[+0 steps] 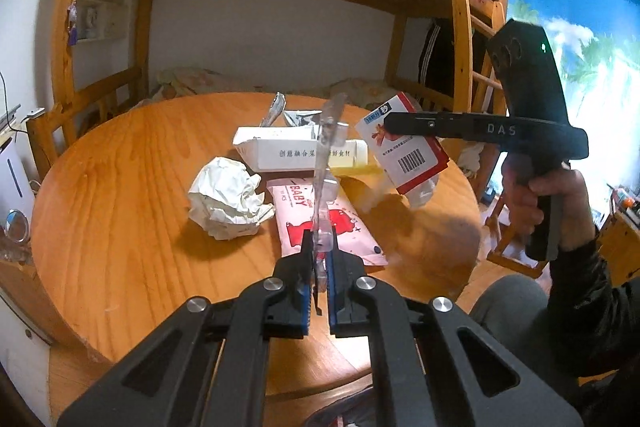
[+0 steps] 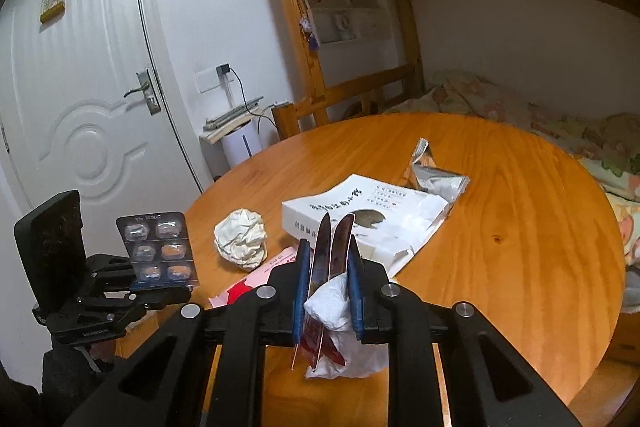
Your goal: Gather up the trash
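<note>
Nearest the left camera, the left hand-held gripper (image 1: 319,259) is clenched on the bottom edge of a blister pack (image 1: 326,167), a thin, stiff, clear-bubbled sheet that stands upright and edge-on above the table (image 1: 120,187). Seen from the right camera, the same pack (image 2: 158,251) shows a foil backing and two columns of pill pockets.

Close to the right camera, the right hand-held gripper (image 2: 329,283) is clamped on a flat red and white carton (image 2: 332,251) together with a wad of soft white tissue (image 2: 330,303). From the left view that carton (image 1: 404,143) hangs in the air over the table's far right side, barcode showing.

Both pieces of trash are lifted clear of the table. To finish this step well, it seems wise to keep both grips firm and level while carrying, since the slick pack could pivot in its narrow pinch and the loose tissue could slip out beside the carton. No bin is visible.

Left on the round, glossy wooden table: a crumpled paper ball (image 1: 226,203), a pink soft wipes pack (image 1: 320,219), a white cardboard box (image 1: 280,147) and a crinkled silver foil pouch (image 2: 434,175).
</note>
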